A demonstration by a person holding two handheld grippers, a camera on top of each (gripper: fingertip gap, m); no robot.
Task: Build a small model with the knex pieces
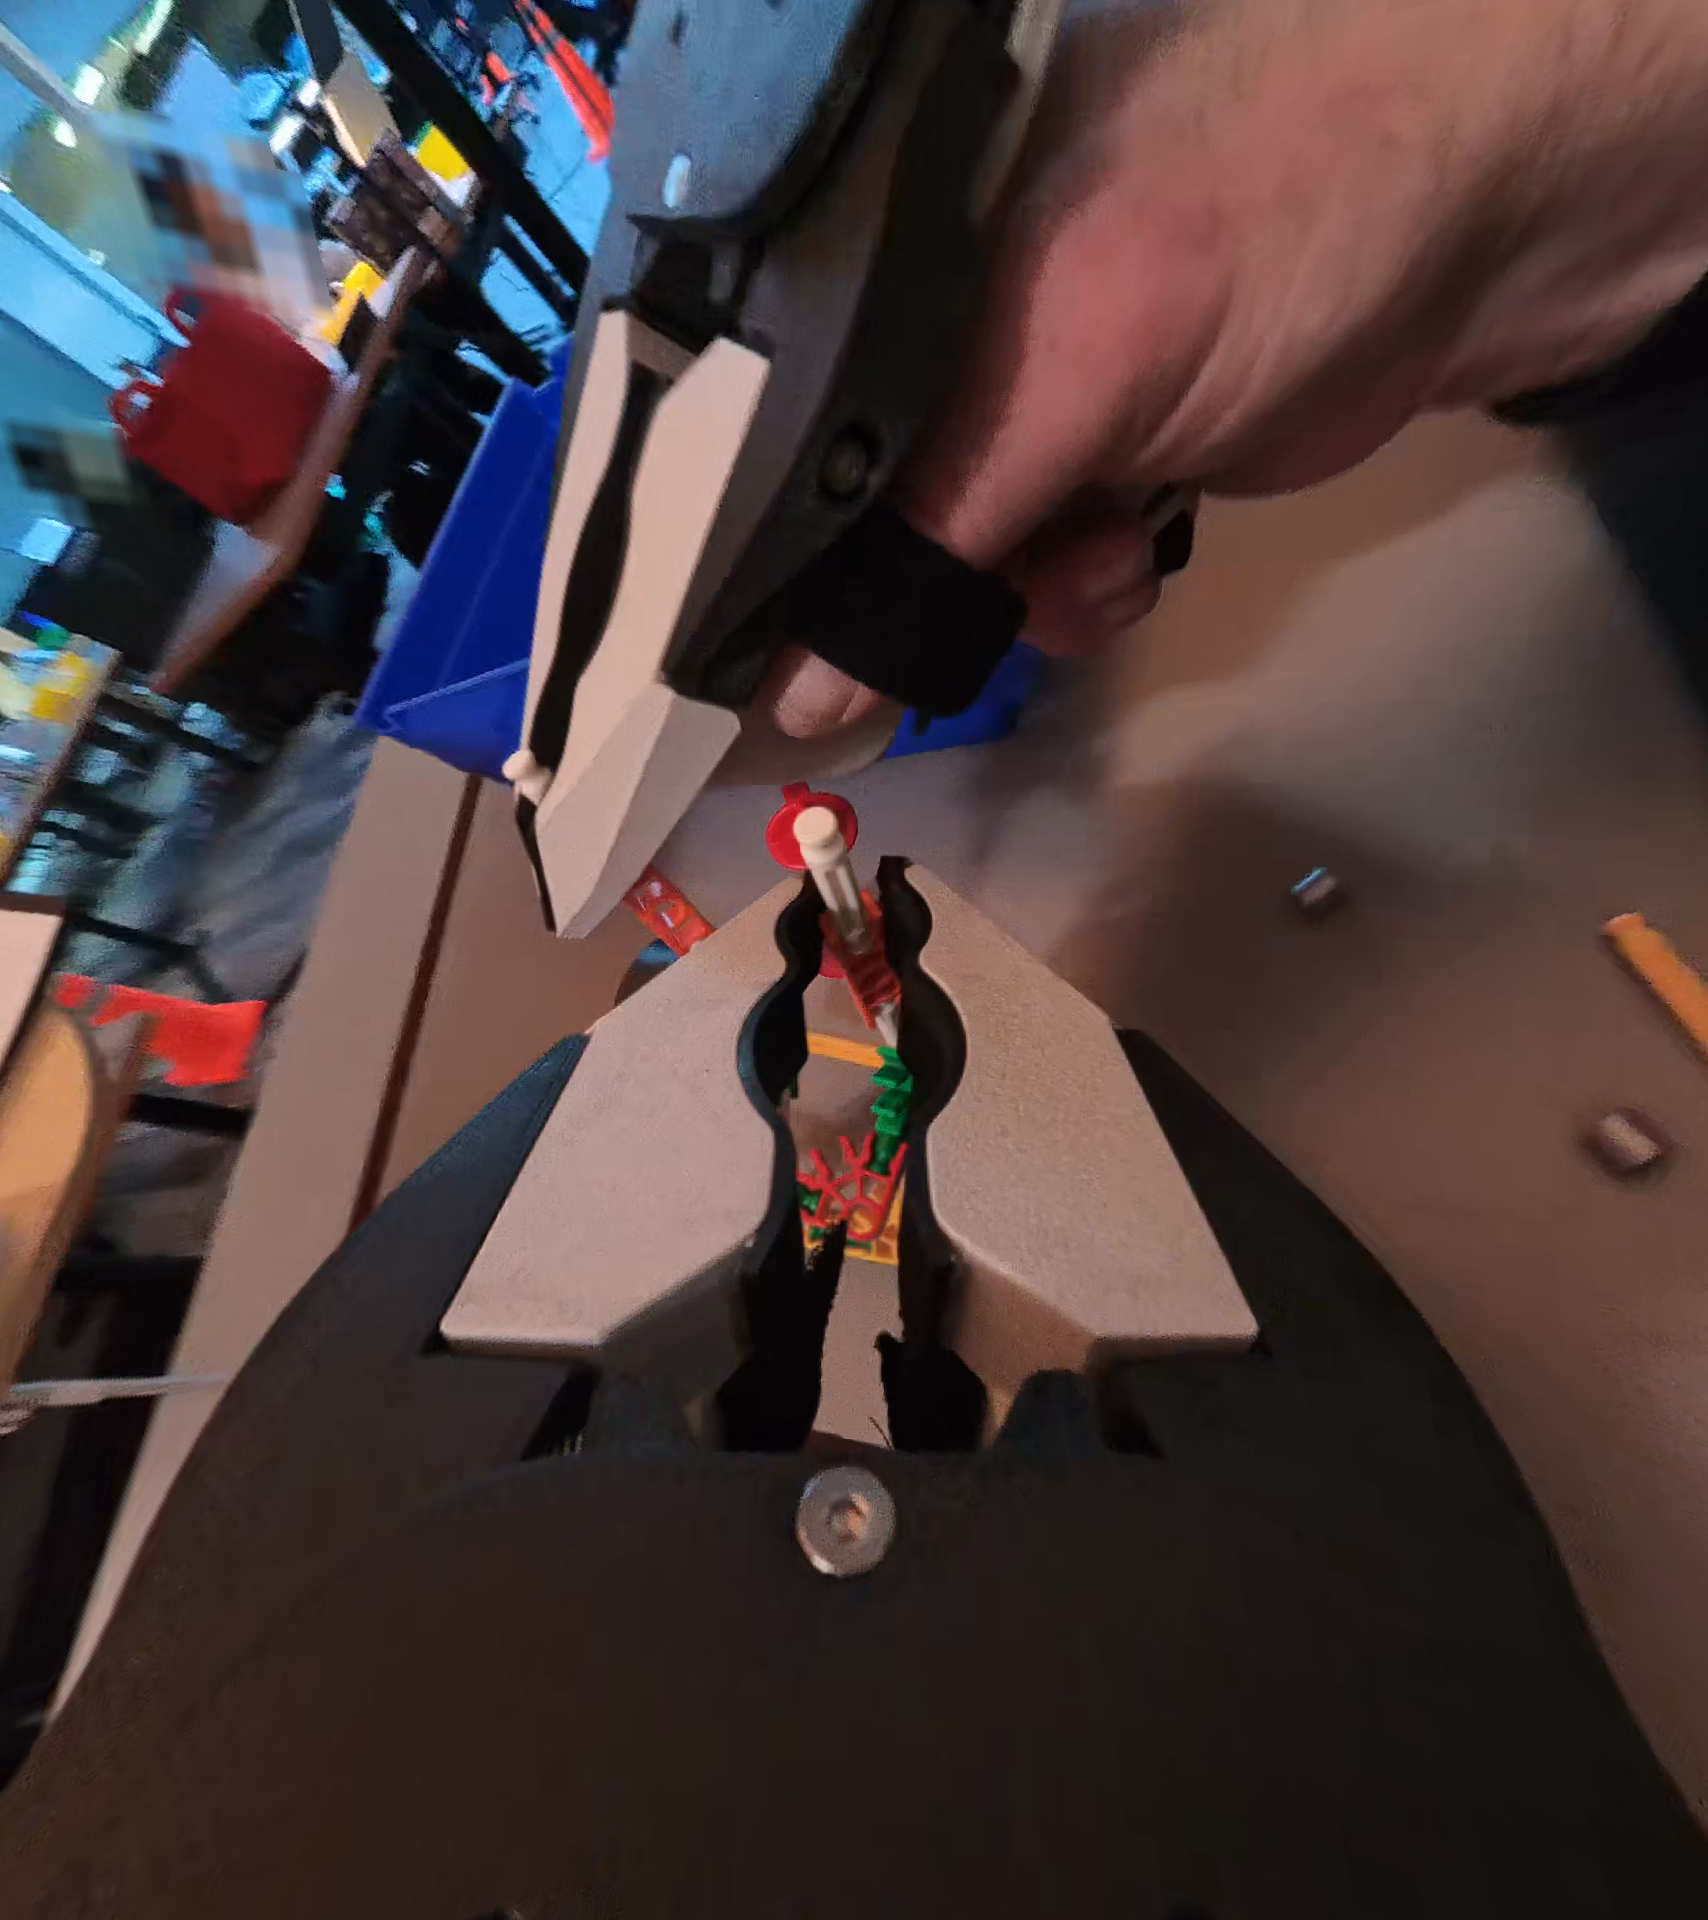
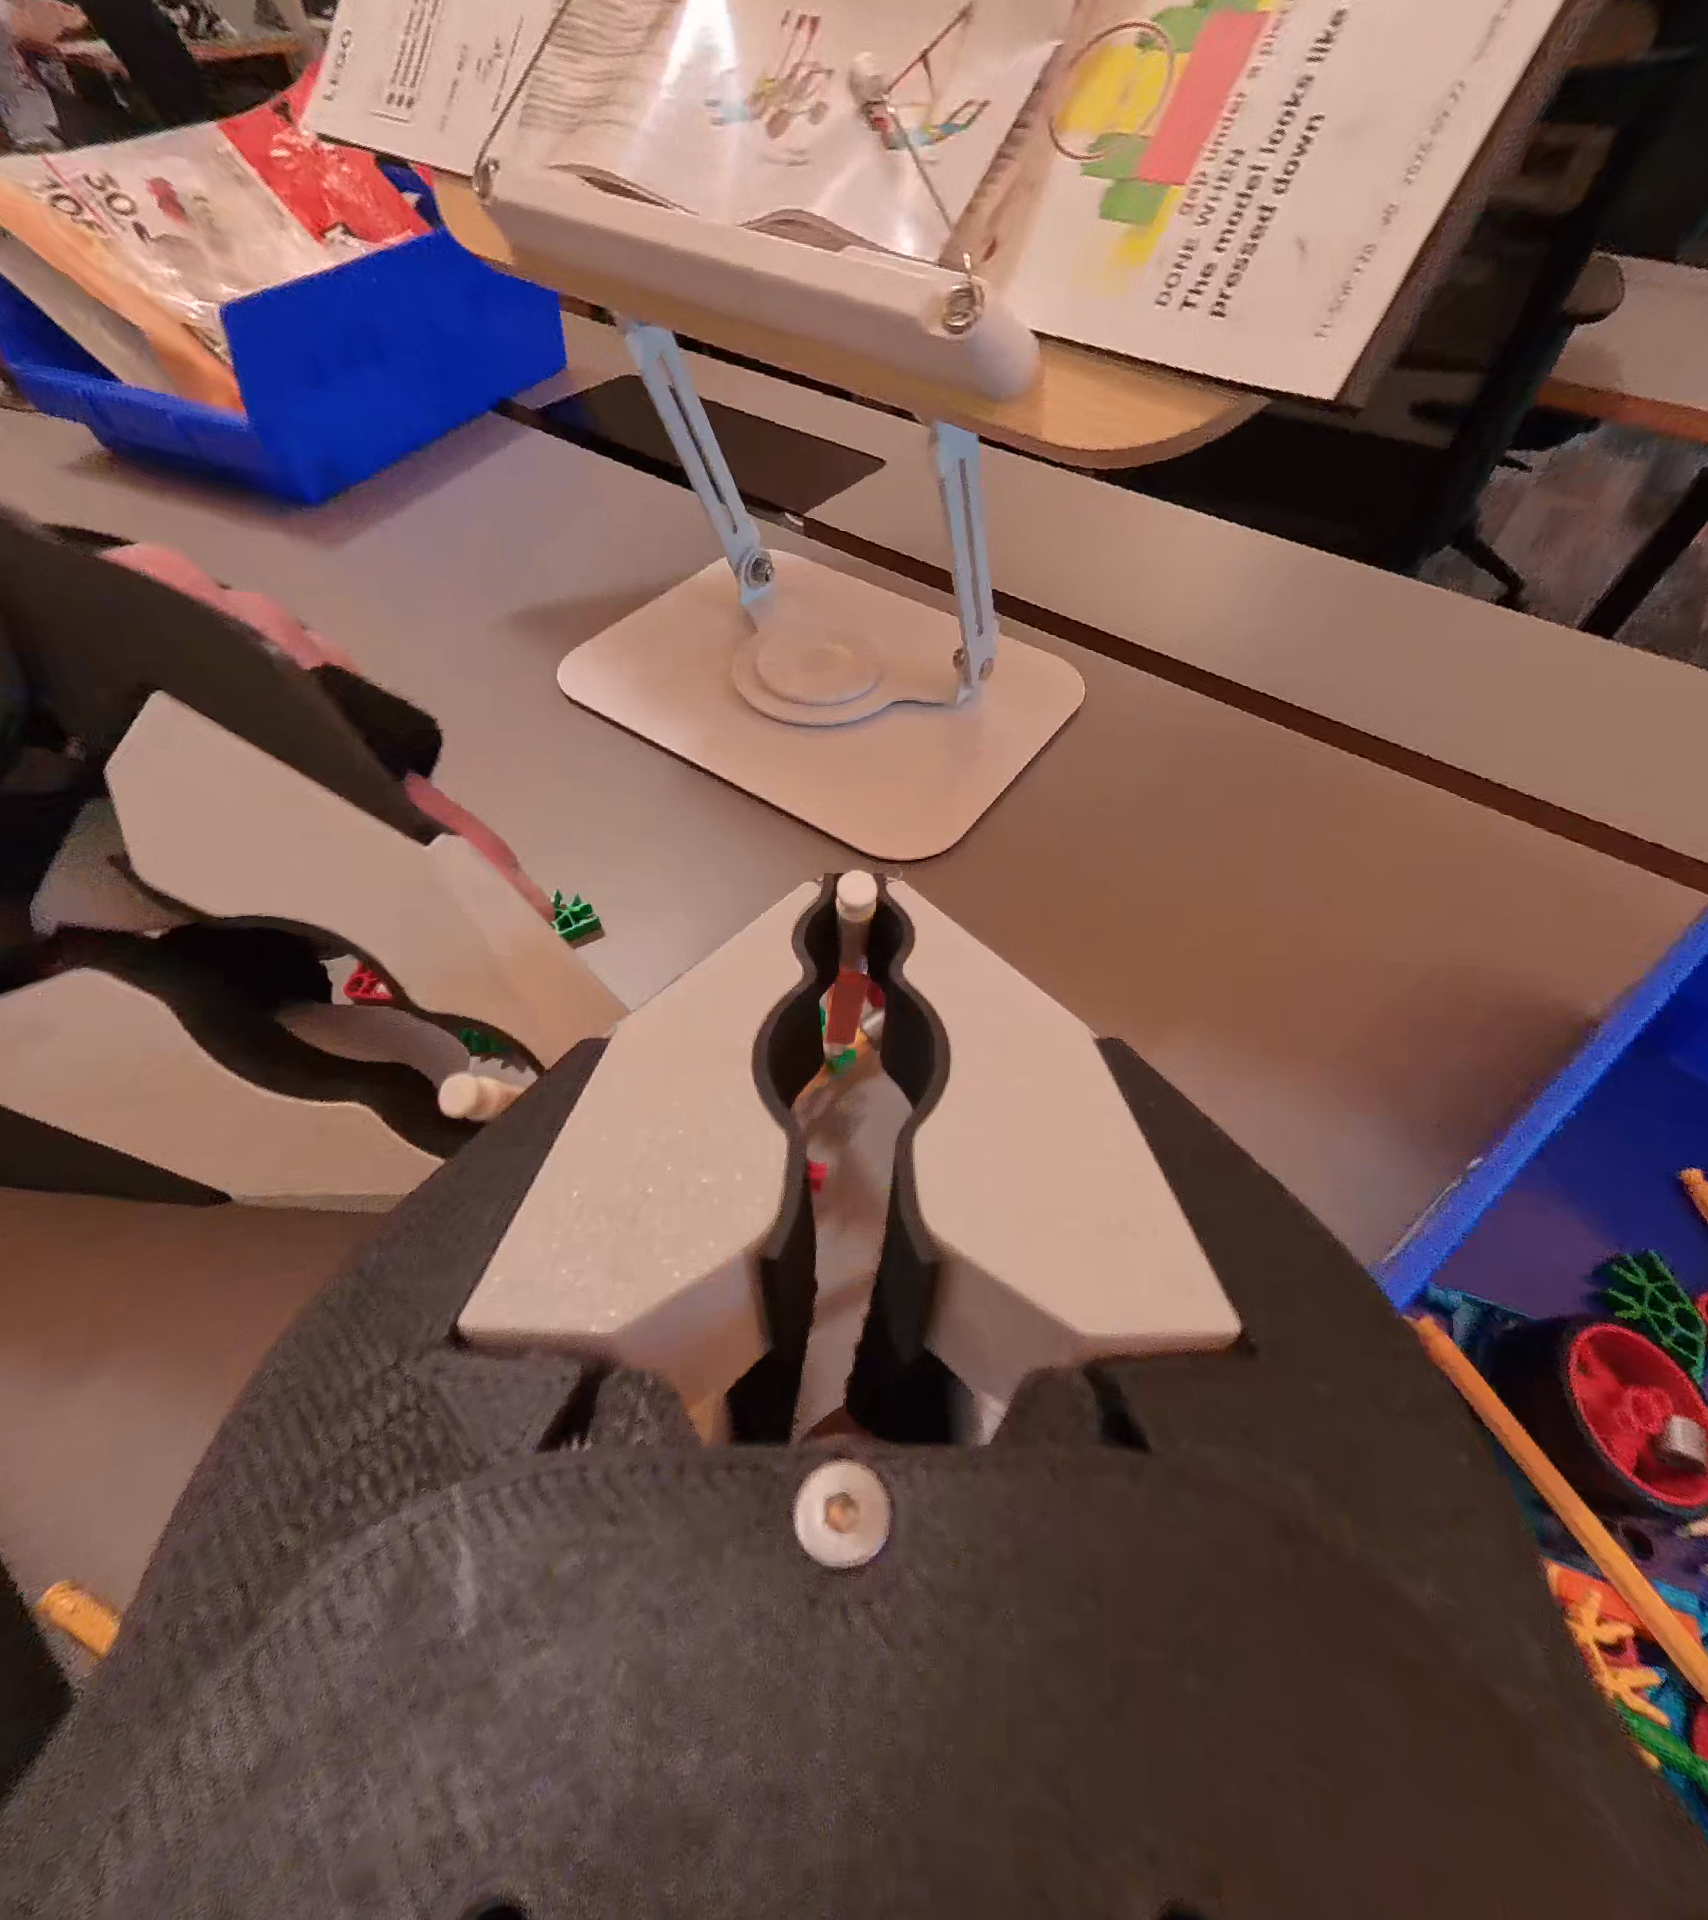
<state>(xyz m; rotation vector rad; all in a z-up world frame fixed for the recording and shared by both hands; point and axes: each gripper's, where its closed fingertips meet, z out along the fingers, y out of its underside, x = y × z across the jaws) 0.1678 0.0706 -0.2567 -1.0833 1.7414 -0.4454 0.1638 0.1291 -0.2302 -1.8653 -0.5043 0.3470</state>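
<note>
In the left wrist view my left gripper [image 1: 845, 909] is shut on a white rod [image 1: 824, 862] that carries a red ribbed connector [image 1: 871, 987]. A red disc [image 1: 808, 821] sits just behind the rod's tip. Green and red connector pieces [image 1: 855, 1184] show below, between the fingers. My right gripper [image 1: 543, 831], held by a hand [image 1: 1297, 260], hangs close above and to the left, with a white rod end [image 1: 523, 774] at its tips. In the right wrist view my right gripper [image 2: 855, 914] is shut on a white rod [image 2: 855, 891] with a red piece [image 2: 845, 1003]. The left gripper [image 2: 538, 1060] lies at the left.
A book stand [image 2: 829, 758] holding instruction pages stands on the grey table ahead. A blue bin [image 2: 362, 364] with bags is at the far left. Another blue bin [image 2: 1608, 1122] of wheels, rods and connectors is at the right. A yellow rod [image 1: 1702, 1039] and small grey pieces [image 1: 1624, 1143] lie on the table. The left gripper's tips are roughly 6 cm from the right gripper's.
</note>
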